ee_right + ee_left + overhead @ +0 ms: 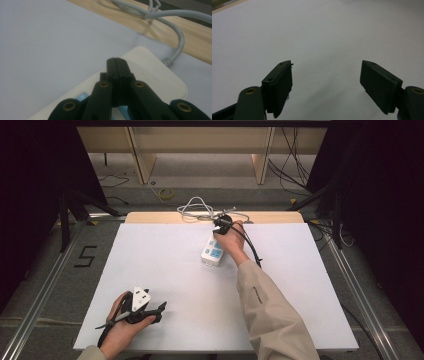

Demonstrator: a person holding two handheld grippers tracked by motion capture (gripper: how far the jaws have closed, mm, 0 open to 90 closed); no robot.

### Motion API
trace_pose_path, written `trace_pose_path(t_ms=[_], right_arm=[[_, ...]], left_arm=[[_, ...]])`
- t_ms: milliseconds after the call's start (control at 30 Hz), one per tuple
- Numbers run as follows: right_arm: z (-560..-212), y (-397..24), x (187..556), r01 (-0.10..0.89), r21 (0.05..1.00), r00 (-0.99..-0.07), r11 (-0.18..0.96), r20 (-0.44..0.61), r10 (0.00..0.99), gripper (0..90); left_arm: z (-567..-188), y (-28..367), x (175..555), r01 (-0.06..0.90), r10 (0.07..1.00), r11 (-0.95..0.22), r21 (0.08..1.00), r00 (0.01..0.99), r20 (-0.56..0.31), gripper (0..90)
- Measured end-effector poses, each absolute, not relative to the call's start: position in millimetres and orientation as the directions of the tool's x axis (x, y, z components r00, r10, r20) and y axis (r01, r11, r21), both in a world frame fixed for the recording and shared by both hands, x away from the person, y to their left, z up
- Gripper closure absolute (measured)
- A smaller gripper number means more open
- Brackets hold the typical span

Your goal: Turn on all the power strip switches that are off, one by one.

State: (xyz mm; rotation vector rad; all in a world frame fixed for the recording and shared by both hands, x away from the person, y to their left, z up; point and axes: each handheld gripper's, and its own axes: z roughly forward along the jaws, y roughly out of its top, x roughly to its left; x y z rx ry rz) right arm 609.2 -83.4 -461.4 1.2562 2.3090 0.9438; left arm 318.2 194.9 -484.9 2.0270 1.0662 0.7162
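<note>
Broad white table [165, 270] lies open left and centre — the power strip [212, 251] with its coiled grey cable [197, 209] blocks the far middle; right side is free beyond the sleeve [270, 310].

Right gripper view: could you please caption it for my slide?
Shut right gripper poised over a white power strip, grey cable behind.

power strip [160, 77]: smooth matt plastic; tabletop [165, 270]: matt white; table edge [200, 42]: wood
</note>
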Motion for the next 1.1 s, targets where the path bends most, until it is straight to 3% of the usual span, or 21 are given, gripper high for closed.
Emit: trace_pose_path(t_ms=[300,1100], right_arm=[[-455.4,-83.7,604.8,0.570,0.708,-0.555,0.417,-0.043,0.831,90.0],[-440.9,-86.3,592.3,0.555,0.712,-0.568,0.429,-0.051,0.821,90.0]], left_arm=[[-485.2,196.1,317.4,0.451,0.856,-0.391,0.802,0.498,0.137,25.9],[-485.0,195.6,316.5,0.451,0.856,-0.395,0.800,0.496,0.143,26.0]])
